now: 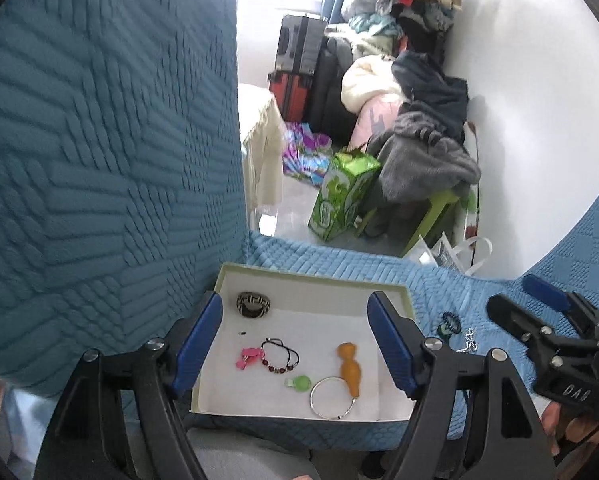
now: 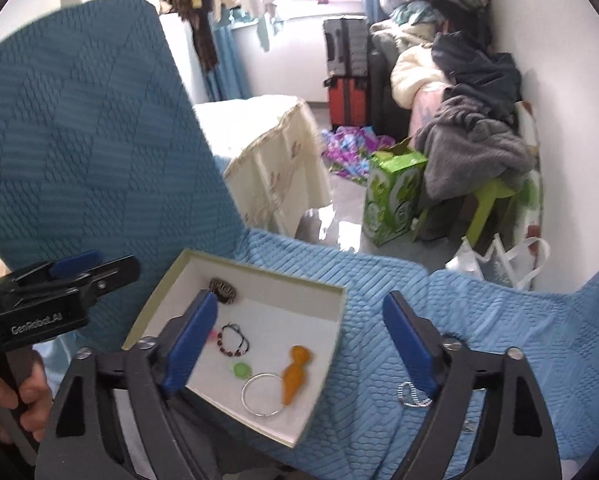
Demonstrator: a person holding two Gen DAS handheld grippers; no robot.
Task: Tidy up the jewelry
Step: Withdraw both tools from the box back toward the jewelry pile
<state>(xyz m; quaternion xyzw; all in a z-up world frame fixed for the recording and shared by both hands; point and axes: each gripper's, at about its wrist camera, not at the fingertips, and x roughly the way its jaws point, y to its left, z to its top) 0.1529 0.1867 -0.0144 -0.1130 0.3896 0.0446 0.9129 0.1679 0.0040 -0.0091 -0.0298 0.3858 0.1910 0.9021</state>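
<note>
A shallow white box (image 1: 395,288) (image 2: 331,320) lies on the blue quilted seat. In it are a patterned ring (image 1: 253,305) (image 2: 222,290), a pink charm (image 1: 246,358), a beaded bracelet (image 1: 280,356) (image 2: 233,340), a green charm (image 1: 300,382) (image 2: 241,369), a silver bangle (image 1: 333,397) (image 2: 262,394) and an orange pendant (image 1: 350,367) (image 2: 295,376). A dark bead bracelet (image 1: 450,323) and a silver chain piece (image 1: 470,340) (image 2: 412,395) lie on the quilt right of the box. My left gripper (image 1: 295,344) is open above the box, empty. My right gripper (image 2: 299,352) is open and empty over the box's right edge.
The teal chair back (image 1: 107,140) (image 2: 91,152) rises at the left. Beyond the seat edge are a green carton (image 1: 341,196) (image 2: 391,196), a green stool piled with clothes (image 1: 427,168), suitcases (image 1: 299,68) and a cloth-covered table (image 2: 271,152).
</note>
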